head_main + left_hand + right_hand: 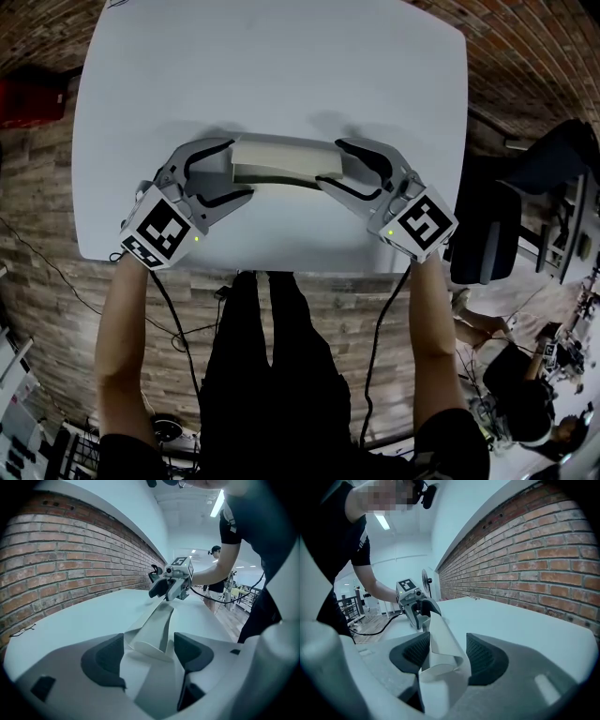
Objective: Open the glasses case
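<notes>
White smooth table (281, 75), brick wall (525, 550) behind. Matte, pale, wedge-shaped glasses case (281, 161) bridges both claws. Left gripper (239, 170) and right gripper (333, 165) each pinch one end, tilted slightly down.

Cool even light, fisheye-warped edges

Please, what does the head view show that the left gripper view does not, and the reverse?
Only the head view: the person's left forearm, a black chair and the marker cube of the left claw. Only the left gripper view: the white ceiling with a strip light. Both: the white table, the white folding glasses case with one end inside the left claw, and the right claw at its other end.
</notes>
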{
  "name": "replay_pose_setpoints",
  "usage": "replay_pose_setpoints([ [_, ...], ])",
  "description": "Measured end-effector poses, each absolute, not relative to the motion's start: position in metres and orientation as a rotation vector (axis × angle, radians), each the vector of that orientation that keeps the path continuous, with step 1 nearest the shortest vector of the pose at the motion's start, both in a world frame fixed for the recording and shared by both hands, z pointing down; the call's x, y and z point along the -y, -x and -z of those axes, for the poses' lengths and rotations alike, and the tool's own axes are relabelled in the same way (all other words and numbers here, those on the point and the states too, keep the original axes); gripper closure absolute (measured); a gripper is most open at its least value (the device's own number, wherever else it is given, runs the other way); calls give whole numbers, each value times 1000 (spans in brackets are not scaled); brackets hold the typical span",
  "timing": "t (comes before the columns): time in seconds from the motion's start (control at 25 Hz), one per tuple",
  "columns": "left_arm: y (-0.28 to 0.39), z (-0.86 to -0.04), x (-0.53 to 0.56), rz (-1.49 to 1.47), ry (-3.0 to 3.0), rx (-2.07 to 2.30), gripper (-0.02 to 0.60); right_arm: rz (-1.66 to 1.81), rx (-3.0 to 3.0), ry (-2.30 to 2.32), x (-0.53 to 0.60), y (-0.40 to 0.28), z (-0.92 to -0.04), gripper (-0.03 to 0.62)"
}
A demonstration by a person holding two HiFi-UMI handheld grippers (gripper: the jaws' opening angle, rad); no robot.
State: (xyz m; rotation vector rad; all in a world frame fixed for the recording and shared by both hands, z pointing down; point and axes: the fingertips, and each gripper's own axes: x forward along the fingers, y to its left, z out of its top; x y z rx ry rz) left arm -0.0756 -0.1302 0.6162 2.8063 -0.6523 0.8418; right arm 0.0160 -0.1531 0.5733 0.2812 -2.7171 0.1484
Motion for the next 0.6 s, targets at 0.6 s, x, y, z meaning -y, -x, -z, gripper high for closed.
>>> replay_pose_setpoints([
  [0.6, 78, -616, 131, -832, -2810, 662, 264, -161, 2659, -396, 176, -26, -581, 515],
])
